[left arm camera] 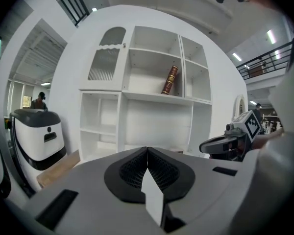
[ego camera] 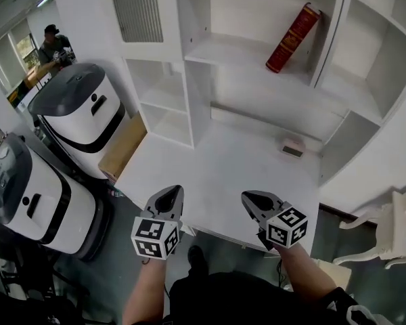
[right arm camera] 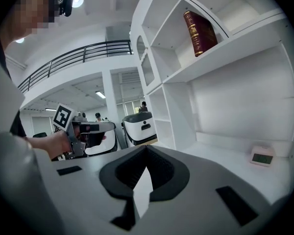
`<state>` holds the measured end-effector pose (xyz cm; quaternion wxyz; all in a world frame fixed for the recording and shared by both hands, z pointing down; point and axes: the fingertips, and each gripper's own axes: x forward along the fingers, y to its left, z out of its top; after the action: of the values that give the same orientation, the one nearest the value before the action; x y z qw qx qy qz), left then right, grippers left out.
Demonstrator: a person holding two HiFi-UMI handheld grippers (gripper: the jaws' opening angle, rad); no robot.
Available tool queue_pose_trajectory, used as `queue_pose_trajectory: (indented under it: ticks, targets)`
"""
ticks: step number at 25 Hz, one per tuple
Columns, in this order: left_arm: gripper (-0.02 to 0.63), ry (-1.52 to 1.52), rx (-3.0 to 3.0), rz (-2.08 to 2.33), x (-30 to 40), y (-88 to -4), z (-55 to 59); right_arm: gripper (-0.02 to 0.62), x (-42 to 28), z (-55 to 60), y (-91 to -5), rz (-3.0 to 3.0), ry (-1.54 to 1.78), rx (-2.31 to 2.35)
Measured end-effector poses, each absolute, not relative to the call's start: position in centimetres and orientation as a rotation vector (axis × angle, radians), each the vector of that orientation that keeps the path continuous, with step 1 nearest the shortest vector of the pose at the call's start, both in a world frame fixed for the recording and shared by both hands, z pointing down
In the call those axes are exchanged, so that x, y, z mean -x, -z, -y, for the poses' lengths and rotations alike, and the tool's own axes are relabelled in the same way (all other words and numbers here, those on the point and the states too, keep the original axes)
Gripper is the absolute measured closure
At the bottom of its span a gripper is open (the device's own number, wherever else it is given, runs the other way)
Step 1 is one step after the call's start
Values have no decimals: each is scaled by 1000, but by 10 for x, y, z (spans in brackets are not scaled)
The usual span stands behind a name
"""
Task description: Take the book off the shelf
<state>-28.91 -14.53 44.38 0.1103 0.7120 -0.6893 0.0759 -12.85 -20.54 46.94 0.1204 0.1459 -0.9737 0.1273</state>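
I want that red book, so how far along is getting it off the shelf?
Nothing looks done yet: the book leans on the upper shelf, untouched. In hand: nothing; the left claw and right claw are shut and empty, down by the desk. Left to do: reach up, open a claw, grip the book and lift it out.

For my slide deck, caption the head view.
Left tongs and right tongs, shut, by the desk; red book leans on the shelf.

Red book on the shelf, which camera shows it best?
Head view: the red book shows whole, clearly tilted. Right gripper view sees it from below, foot hidden; left gripper view, small and far.
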Motion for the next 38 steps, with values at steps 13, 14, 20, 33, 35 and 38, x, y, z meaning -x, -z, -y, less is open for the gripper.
queue_pose_trajectory:
  ticks: [13,14,20,33,35,38]
  targets:
    - [595,-286,-2334,1778,349,-442,235,583,201,254,-467,2785,-436,-685]
    - [595,-289,-2344,1765,346,-442,241,582,198,258,-467,2780,-441,-705]
    - [595,-293,-2405,1720,320,-427,276,581,174,282,-464,2792,-472,-773]
    - [594,-274,-2581,1735,224,-334,377,583,86,340,-456,2820,-518,-852]
    - [594,-253,-2602,1759,212,-315,389,583,78,346,-457,2826,-527,-848]
    - [590,-243,-2628,1768,194,-293,404,583,73,352,-456,2842,-530,-815]
